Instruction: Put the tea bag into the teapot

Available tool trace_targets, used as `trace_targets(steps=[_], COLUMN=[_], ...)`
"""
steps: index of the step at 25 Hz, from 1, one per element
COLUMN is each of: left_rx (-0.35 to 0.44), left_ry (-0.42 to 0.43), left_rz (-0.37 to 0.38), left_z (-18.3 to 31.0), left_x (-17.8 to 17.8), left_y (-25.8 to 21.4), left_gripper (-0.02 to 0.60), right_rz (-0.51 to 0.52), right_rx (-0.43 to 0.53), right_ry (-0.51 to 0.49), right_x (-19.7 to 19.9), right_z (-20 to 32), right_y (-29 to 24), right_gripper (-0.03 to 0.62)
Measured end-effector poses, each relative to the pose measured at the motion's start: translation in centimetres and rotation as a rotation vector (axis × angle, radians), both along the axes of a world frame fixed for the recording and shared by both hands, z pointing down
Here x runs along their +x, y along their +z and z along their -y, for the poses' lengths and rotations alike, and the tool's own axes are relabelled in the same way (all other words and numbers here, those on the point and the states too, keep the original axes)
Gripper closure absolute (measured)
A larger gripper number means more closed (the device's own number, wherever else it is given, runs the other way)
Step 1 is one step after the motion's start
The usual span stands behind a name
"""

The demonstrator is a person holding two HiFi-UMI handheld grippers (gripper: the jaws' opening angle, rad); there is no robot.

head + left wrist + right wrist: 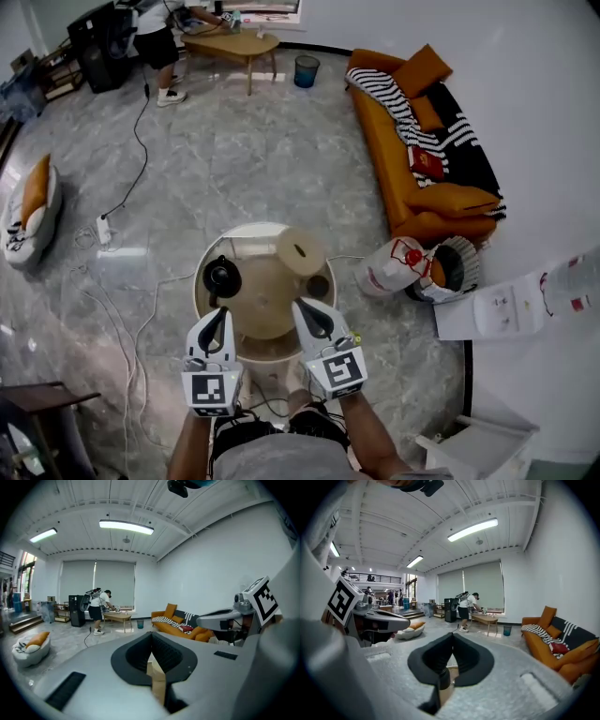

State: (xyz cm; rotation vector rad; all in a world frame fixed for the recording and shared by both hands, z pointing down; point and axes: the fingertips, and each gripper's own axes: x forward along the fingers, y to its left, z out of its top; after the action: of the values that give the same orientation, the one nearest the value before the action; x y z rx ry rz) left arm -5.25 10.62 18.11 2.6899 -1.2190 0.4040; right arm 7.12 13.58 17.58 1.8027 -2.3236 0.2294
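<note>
In the head view a black teapot stands on the left side of a small round table. I cannot make out a tea bag in any view. My left gripper hovers over the table's near edge, just behind the teapot, with its jaws shut and nothing between them. My right gripper is beside it, over the near right of the table, also shut and empty. Both gripper views look level across the room. The left gripper sees the right one at its side, and the right gripper sees the left one.
A round beige lidded container and a small dark cup sit on the table's right side. Cables trail on the marble floor to the left. An orange sofa is at the right, and a person stands by a far coffee table.
</note>
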Motion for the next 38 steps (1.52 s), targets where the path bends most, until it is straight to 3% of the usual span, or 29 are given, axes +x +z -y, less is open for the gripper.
trace_targets(steps=[4,17,25,33,38], left_rx=[0.012,-0.108,-0.12,-0.232,-0.256], left_ry=[-0.007,-0.115,-0.128,-0.194,-0.197], left_rz=[0.062,0.063,0.108,0.064,0.067], left_z=[1.4,4.1,5.7,5.9,6.0], left_x=[-0.3,-0.7,-2.2,-2.7,-3.0], left_y=[3.8,14.4,22.2,28.4,32.7], left_gripper=[0.565,0.565,0.565,0.565,0.565], right_rz=[0.019,0.044,0.032,0.027,0.016], right_rx=[-0.049,-0.155,-0.205,-0.271,-0.299], right_ry=[-0.05,-0.112,-0.132,-0.153,-0.169], right_x=[0.0,-1.0,-1.3,-2.1,-2.6], right_z=[2.3,6.7,8.0,8.1,8.4], right_y=[2.8,15.2,22.9,29.8,34.3], right_gripper=[0.595,0.595,0.595,0.595,0.595])
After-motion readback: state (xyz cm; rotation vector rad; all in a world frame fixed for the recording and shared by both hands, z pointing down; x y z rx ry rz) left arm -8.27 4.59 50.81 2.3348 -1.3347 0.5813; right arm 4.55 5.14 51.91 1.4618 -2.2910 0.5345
